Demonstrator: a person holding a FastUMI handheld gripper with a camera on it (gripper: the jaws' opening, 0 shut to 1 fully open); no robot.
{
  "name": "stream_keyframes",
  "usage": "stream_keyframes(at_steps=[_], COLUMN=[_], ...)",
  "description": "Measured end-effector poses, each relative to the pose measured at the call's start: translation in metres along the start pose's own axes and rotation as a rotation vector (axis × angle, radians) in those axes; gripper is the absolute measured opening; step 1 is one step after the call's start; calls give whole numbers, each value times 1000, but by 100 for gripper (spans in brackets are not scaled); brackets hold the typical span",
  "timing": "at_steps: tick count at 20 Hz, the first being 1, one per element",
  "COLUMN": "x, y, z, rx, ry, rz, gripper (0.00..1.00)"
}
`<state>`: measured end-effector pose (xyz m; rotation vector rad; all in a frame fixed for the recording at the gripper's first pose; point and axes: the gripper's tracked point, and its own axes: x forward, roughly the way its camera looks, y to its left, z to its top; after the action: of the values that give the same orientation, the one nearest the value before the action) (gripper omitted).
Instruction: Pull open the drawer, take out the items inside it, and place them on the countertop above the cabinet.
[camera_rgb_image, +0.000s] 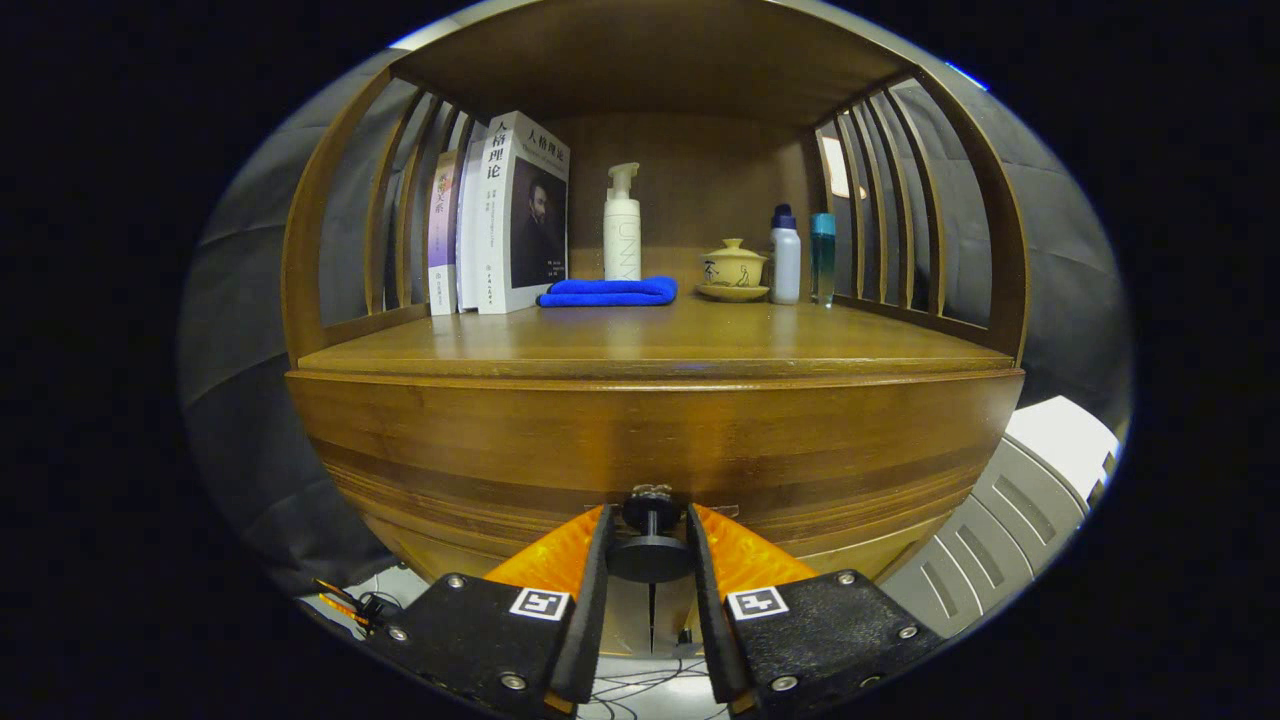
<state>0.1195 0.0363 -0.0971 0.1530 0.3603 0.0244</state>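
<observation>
Knob (650, 540) sat between the fingers of the gripper (650, 530), low on the drawer (650, 440) front, under the countertop (650, 345). Fingers looked closed on its dark disc from both sides, though pad contact was hard to confirm. Drawer was shut, contents hidden. My read: knob is rigid, small and smooth, so it could slip; best hold is behind the disc, on the stem. Wooden drawer probably has some weight and friction, so pull straight. Gripper was level, square to the drawer front. Countertop already held books (500, 215), a blue cloth (608, 291), bottles, a lidded cup (733, 268).
</observation>
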Motion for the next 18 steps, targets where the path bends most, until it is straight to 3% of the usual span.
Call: stream_keyframes(at_steps=[3, 18], x=[-1, -63], y=[0, -3], z=[0, -18], rx=[9, 10], ry=[4, -1], rz=[14, 5], gripper=[40, 40])
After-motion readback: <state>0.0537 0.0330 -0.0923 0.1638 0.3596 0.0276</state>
